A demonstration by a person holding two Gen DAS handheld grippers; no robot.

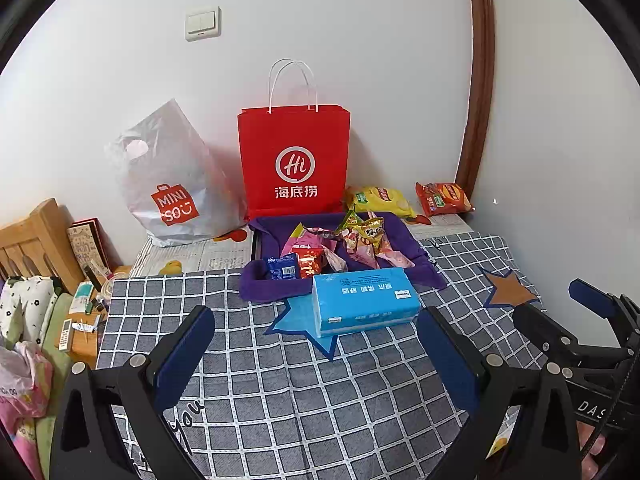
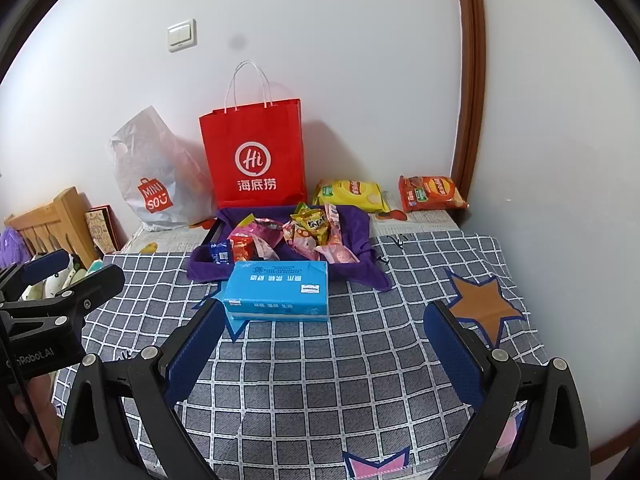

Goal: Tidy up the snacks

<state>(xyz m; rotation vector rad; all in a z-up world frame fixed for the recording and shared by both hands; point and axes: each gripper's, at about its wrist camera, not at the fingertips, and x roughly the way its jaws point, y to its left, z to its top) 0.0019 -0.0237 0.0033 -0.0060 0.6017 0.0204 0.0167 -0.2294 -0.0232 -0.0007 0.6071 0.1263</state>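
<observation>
A purple-lined tray (image 1: 280, 286) (image 2: 208, 270) holds several small snack packets (image 1: 362, 240) (image 2: 308, 228). Behind it at the wall lie a yellow chip bag (image 1: 380, 200) (image 2: 352, 194) and a red-orange chip bag (image 1: 444, 198) (image 2: 432, 192). A blue tissue pack (image 1: 364, 302) (image 2: 278, 292) rests in front of the tray. My left gripper (image 1: 320, 332) (image 2: 72, 268) is open above the checked cloth, short of the tissue pack. My right gripper (image 2: 324, 324) (image 1: 560, 300) hovers open beside it, empty.
A red paper bag (image 1: 294, 160) (image 2: 254, 156) and a white plastic bag (image 1: 172, 184) (image 2: 148, 176) stand against the wall. A wooden headboard (image 1: 36, 240) and a cluttered bedside ledge (image 1: 86, 308) lie left. The checked cloth (image 1: 304, 400) covers the surface.
</observation>
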